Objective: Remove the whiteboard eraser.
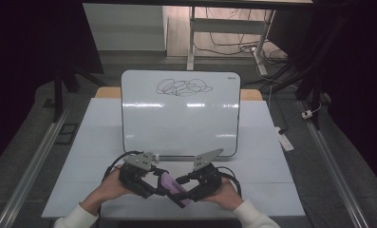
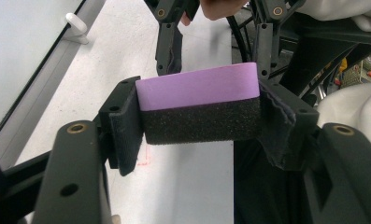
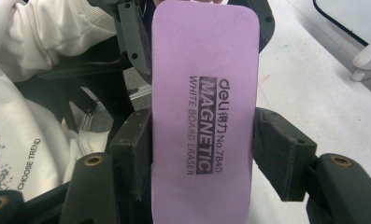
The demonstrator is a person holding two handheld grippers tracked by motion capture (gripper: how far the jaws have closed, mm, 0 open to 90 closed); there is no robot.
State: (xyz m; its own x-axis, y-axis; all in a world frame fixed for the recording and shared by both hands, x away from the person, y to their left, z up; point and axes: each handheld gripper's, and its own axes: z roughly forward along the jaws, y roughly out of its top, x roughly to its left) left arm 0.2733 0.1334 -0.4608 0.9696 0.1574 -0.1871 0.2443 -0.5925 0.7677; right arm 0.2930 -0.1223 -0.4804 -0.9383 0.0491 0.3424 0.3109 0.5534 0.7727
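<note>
Now the purple whiteboard eraser with black felt underside (image 1: pixel 173 186) hangs above the near edge of the white table (image 1: pixel 271 190), between your two hands. Your left gripper (image 2: pixel 199 116) pinches its short ends firmly. Your right gripper (image 3: pixel 203 149) has its pads against the long sides. Behind, the white board with black scribbles (image 1: pixel 179 123) leans upright.

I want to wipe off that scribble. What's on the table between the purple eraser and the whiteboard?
Nothing: in the high view, bare white table lies between the purple eraser and the whiteboard with its scribble.
</note>
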